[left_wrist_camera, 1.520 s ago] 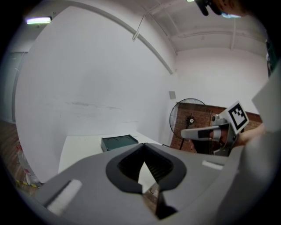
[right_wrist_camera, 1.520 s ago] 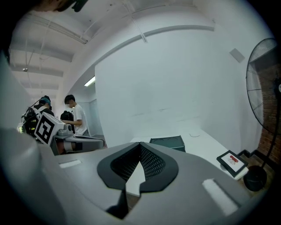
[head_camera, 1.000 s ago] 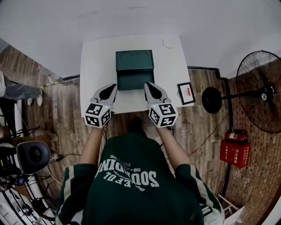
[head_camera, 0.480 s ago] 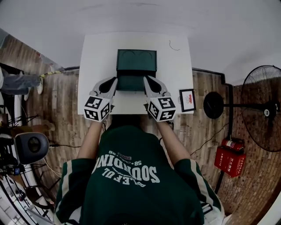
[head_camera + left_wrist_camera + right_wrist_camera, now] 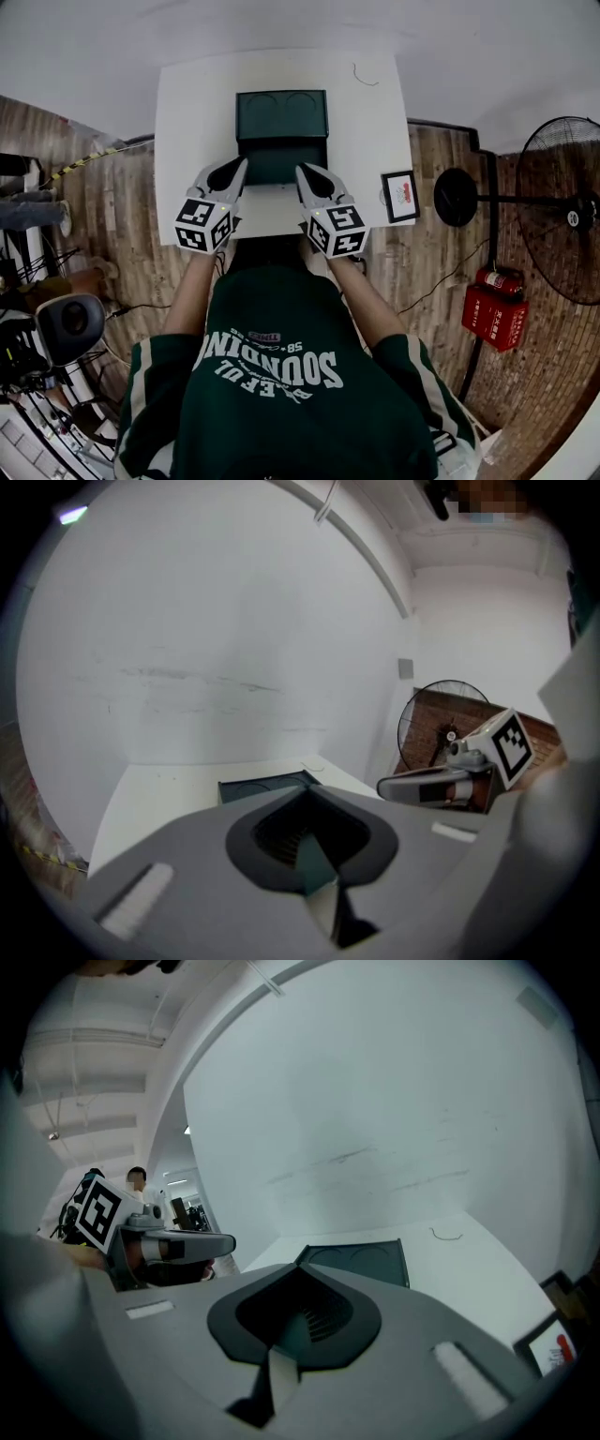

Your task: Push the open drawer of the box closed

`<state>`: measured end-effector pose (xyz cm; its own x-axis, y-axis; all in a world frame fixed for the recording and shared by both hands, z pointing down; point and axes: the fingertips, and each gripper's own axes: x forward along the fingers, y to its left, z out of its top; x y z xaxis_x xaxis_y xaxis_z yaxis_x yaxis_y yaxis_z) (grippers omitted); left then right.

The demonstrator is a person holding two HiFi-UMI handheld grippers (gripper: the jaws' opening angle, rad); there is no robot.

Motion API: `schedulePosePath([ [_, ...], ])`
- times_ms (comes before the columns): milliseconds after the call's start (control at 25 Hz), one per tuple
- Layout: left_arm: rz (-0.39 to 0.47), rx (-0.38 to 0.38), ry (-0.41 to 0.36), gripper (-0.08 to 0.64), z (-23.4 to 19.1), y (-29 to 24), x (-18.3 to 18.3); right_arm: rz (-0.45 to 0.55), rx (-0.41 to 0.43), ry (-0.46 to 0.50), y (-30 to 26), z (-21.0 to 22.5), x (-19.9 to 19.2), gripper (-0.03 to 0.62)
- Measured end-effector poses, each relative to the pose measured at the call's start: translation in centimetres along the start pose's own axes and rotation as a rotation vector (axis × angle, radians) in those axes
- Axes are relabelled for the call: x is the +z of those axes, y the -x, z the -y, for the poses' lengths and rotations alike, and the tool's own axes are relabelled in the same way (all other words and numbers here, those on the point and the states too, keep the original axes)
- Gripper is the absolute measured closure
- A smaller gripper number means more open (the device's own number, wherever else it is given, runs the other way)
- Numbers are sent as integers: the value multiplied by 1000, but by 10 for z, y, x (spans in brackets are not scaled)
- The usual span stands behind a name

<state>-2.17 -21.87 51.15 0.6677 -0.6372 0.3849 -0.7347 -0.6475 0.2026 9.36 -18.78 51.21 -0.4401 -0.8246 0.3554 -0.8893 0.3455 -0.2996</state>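
A dark green box (image 5: 281, 114) stands in the middle of the white table (image 5: 192, 112). Its drawer (image 5: 281, 161) is pulled out toward me. My left gripper (image 5: 240, 166) is shut with nothing in it, its tip by the drawer's front left corner. My right gripper (image 5: 302, 172) is also shut and holds nothing, its tip at the front right corner. The left gripper view shows its joined jaws (image 5: 305, 794), the box (image 5: 267, 785) beyond them and the right gripper (image 5: 427, 785). The right gripper view shows the box (image 5: 361, 1260) past its jaws (image 5: 305, 1267), and the left gripper (image 5: 183, 1244).
A small framed card (image 5: 400, 197) sits at the table's right edge and a thin wire loop (image 5: 364, 77) lies at the back right. On the wooden floor to the right stand a fan (image 5: 562, 206) and a red fire-extinguisher box (image 5: 497, 314).
Both grippers have moved forward and down, closing in on the drawer's front corners. The drawer stands out about as far as before.
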Motion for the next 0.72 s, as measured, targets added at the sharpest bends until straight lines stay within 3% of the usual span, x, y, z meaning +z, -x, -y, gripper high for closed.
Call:
schedulePosePath([
  [400, -70, -16, 48, 508, 0, 7, -38, -173, -17, -55, 1, 2, -86, 591],
  [640, -87, -1, 63, 508, -15, 13, -48, -266, 14, -94, -16, -1, -126, 591],
  [720, -90, 7, 67, 508, -19, 16, -49, -307, 20, -138, -20, -1, -139, 538],
])
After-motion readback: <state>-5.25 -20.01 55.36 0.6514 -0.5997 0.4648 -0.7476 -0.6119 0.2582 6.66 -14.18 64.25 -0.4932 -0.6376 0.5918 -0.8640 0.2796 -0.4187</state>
